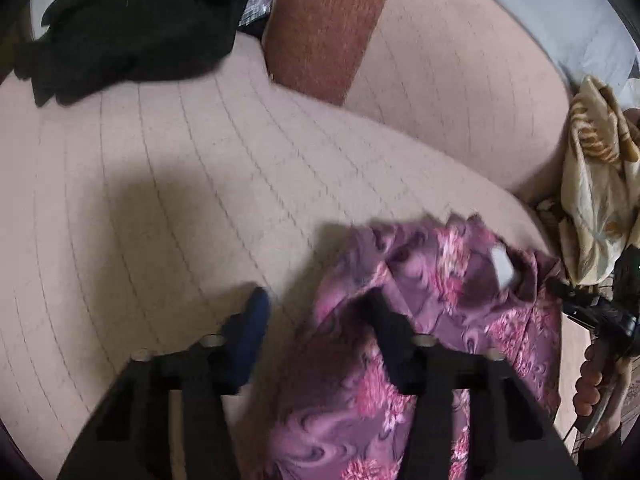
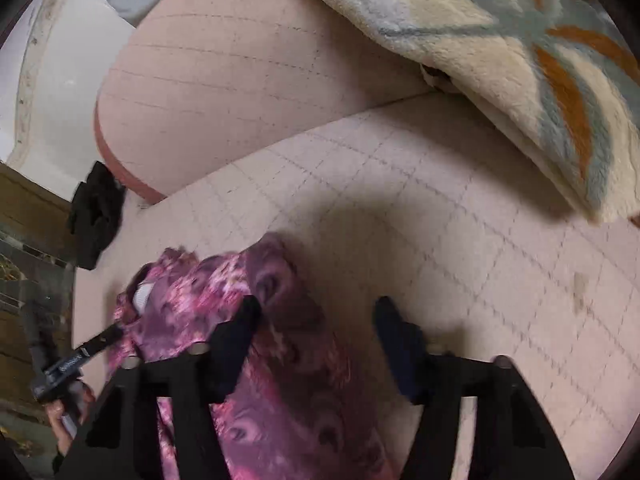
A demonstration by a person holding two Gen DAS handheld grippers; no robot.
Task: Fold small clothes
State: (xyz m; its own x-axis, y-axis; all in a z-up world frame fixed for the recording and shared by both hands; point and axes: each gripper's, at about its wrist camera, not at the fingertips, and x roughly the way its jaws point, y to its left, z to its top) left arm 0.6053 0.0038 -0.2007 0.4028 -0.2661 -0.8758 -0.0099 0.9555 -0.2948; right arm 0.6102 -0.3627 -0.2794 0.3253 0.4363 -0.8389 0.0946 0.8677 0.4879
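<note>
On the beige quilted sofa point(image 1: 168, 184), the purple floral garment point(image 1: 420, 304) hangs between both grippers; each gripper's jaws seemingly apart, one finger over cloth.

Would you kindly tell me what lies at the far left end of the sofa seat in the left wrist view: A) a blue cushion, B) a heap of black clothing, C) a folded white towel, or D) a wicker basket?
B: a heap of black clothing lies there on the beige sofa seat, far from the purple floral garment.
</note>
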